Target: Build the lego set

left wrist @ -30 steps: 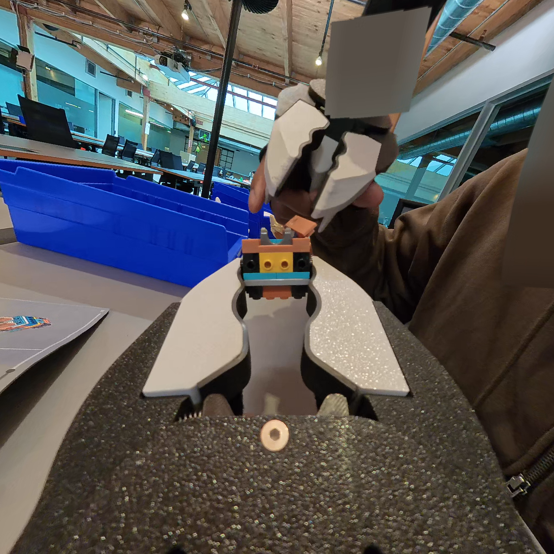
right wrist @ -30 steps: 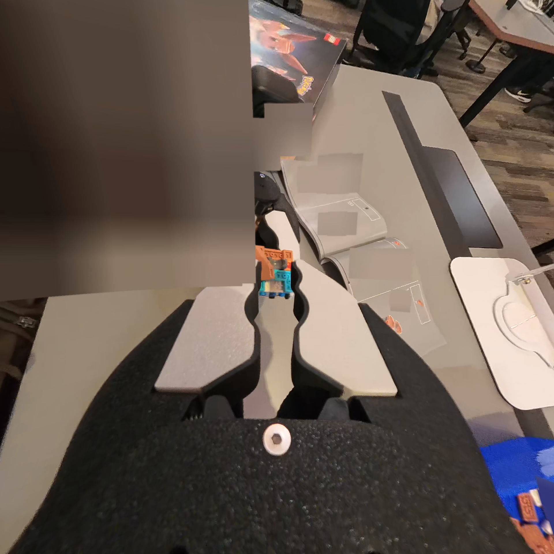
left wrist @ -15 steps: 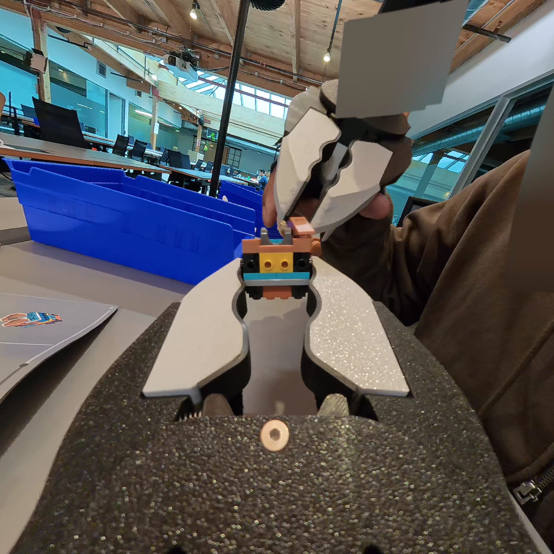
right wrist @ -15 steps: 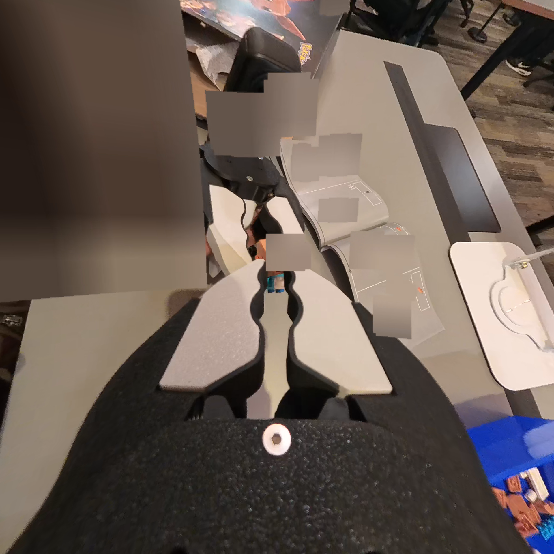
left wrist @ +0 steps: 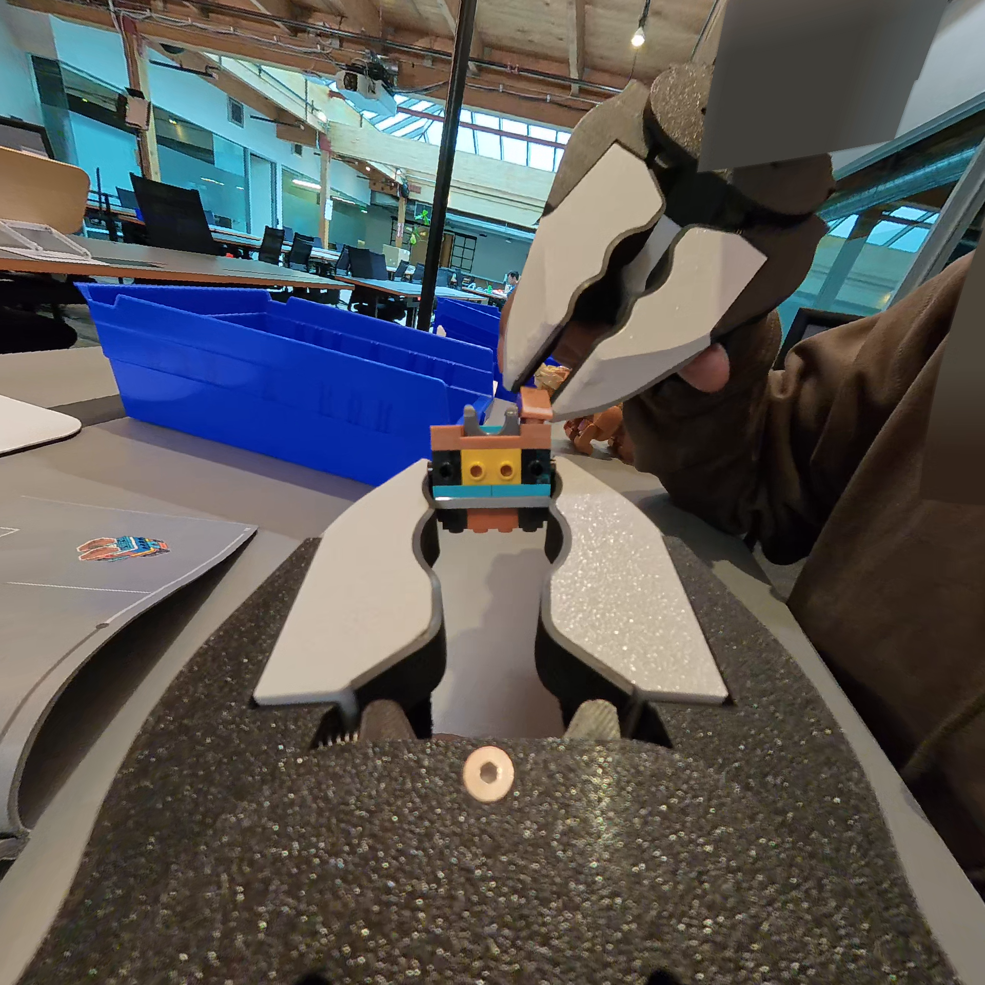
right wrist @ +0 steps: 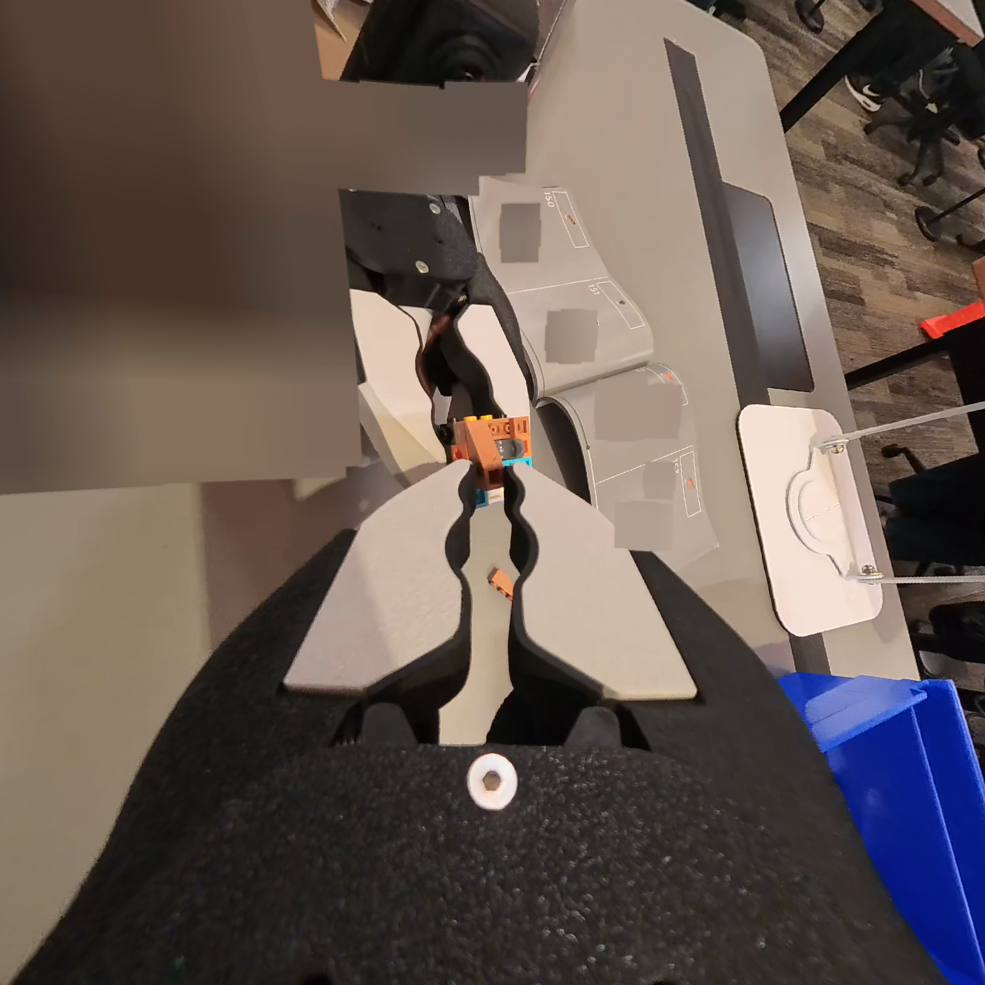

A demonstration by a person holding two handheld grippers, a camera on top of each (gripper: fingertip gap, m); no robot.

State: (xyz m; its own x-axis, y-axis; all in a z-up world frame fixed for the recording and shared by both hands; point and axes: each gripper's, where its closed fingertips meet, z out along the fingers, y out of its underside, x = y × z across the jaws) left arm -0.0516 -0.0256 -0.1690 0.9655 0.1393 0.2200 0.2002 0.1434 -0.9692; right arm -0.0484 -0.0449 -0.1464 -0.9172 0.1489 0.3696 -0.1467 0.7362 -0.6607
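Right gripper (left wrist: 533,397) has come down w/ brown brick (left wrist: 534,403), now pressed onto top of lego build (left wrist: 490,469), fingers clenched on it. Left gripper (left wrist: 490,501) clamps build above counter (left wrist: 160,469), blue bin (left wrist: 277,362) behind build.

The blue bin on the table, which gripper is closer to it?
Probably the right. In the right wrist view the blue bin sits right beside the right gripper; the left gripper has it farther ahead.
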